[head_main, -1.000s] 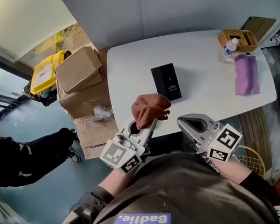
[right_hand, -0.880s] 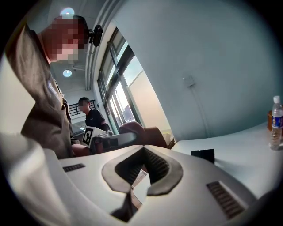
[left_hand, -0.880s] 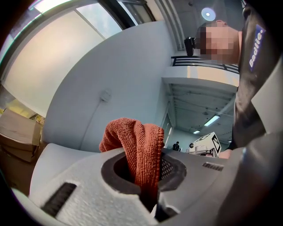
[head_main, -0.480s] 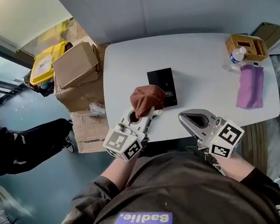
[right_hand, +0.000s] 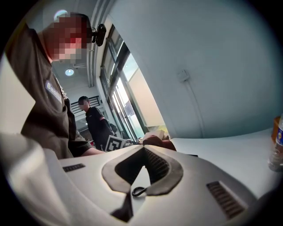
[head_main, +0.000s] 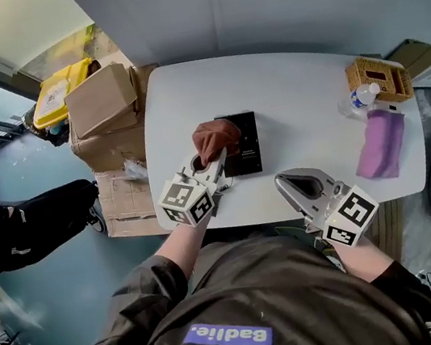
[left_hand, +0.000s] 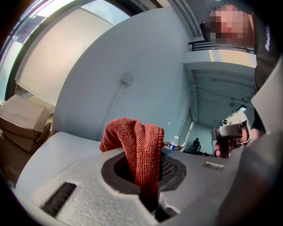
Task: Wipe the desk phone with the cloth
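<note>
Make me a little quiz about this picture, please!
1. True or false: the left hand-held gripper is shut on the rust-red cloth.
2. What stands beside the basket? A) water bottle B) banana C) shoe
3. What colour is the desk phone?
Key: 1 true; 2 A; 3 black.

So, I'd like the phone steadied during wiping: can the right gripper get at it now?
Probably yes. The right gripper hovers empty, jaws together, by the near edge of the table, with only bare top between it and the phone, whose right side is uncovered; the cloth covers the left.
</note>
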A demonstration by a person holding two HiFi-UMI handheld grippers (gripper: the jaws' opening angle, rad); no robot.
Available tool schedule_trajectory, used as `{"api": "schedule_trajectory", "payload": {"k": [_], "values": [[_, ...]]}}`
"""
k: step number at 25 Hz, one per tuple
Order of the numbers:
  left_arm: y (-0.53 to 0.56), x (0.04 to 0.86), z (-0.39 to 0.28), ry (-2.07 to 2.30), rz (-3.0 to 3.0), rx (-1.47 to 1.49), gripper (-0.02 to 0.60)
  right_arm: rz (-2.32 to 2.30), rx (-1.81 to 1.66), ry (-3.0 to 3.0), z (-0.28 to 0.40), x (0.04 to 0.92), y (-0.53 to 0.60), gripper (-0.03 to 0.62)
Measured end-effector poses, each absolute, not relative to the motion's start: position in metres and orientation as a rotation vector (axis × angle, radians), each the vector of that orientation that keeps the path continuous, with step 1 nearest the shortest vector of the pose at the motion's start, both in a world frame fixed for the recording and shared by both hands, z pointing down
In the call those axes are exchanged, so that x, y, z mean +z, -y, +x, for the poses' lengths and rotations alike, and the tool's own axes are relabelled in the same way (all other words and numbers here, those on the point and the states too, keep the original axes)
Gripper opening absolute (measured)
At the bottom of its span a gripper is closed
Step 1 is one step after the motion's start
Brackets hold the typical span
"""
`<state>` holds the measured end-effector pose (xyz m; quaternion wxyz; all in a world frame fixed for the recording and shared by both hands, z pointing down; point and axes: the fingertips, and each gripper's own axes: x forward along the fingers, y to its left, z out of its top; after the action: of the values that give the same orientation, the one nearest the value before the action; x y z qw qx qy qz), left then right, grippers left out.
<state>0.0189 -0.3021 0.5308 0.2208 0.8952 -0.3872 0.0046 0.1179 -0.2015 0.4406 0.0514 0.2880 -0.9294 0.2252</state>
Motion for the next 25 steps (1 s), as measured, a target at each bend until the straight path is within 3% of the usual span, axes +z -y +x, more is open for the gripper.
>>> {"api": "schedule_trajectory", "payload": {"k": [11, 25], "values": [[0.348, 0.612, 0.026, 1.126, 2.331, 0.089, 0.032, 0.889, 0.719, 2.751, 0.146, 0.459, 0.208, 0.028], [0.287, 0.662, 0.037, 1.033, 2.264, 0.149, 0.032, 0.908, 0.724, 2.738, 0.138, 0.459, 0.195, 0.028]]}}
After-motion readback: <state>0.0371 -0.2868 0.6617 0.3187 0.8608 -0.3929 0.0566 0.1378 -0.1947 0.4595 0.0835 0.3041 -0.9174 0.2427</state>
